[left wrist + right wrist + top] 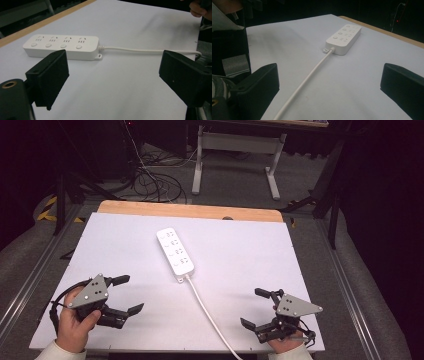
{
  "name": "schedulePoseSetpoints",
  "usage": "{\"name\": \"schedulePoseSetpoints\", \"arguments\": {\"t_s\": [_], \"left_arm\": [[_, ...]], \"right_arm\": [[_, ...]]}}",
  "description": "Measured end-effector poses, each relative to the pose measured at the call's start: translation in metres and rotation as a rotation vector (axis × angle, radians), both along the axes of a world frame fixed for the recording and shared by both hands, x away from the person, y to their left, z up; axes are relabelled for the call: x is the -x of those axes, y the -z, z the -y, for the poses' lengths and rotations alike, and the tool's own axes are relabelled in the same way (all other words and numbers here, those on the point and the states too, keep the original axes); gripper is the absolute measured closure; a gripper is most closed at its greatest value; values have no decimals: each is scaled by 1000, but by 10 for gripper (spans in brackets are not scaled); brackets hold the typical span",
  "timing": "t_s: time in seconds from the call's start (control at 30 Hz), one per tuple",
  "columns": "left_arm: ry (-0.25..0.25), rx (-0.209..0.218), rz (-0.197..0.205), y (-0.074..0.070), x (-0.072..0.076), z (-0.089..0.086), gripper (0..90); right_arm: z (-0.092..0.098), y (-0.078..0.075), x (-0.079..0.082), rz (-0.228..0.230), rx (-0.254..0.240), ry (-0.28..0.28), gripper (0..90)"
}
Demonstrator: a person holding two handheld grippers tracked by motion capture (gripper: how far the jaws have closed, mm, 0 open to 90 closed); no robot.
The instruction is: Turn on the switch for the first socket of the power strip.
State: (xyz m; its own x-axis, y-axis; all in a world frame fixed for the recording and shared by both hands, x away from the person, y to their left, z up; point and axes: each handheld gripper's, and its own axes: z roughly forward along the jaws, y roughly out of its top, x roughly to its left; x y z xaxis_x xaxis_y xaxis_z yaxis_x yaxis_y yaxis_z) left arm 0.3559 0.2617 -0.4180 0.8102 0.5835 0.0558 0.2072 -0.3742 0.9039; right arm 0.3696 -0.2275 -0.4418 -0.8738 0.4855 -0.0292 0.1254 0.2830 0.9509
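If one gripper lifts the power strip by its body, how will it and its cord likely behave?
The power strip looks like a rigid plastic block lying flat, so it should stay stiff and not roll. Its smooth casing may slip. The cord curves loosely off the near edge, so it will probably drag and tug.

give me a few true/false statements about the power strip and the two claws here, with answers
1. The power strip lies flat on the white table. True.
2. The left claw grips the strip. False: it is open, holding nothing, apart from the strip.
3. The white cable runs from the strip toward the near table edge. True.
4. The right claw is shut on the cable. False: it is open and empty, beside the cable.
5. A plug sits in one socket. False: no socket holds a plug.
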Motion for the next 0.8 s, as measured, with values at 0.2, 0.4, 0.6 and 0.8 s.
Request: {"name": "schedulePoseSetpoints", "arguments": {"t_s": [0.2,0.4,0.6,0.8], "left_arm": [[-39,10,0,13,11,-8,73],[-49,1,-7,28,14,-12,75],[-45,34,-11,46,16,-15,86],[-46,72,-62,55,16,-21,86]], "right_arm": [[0,0,0,0,1,0,26],[0,0,0,1,2,-4,26],[0,1,-1,-2,8,-7,26],[-1,1,-1,-3,10,-9,26]]}}
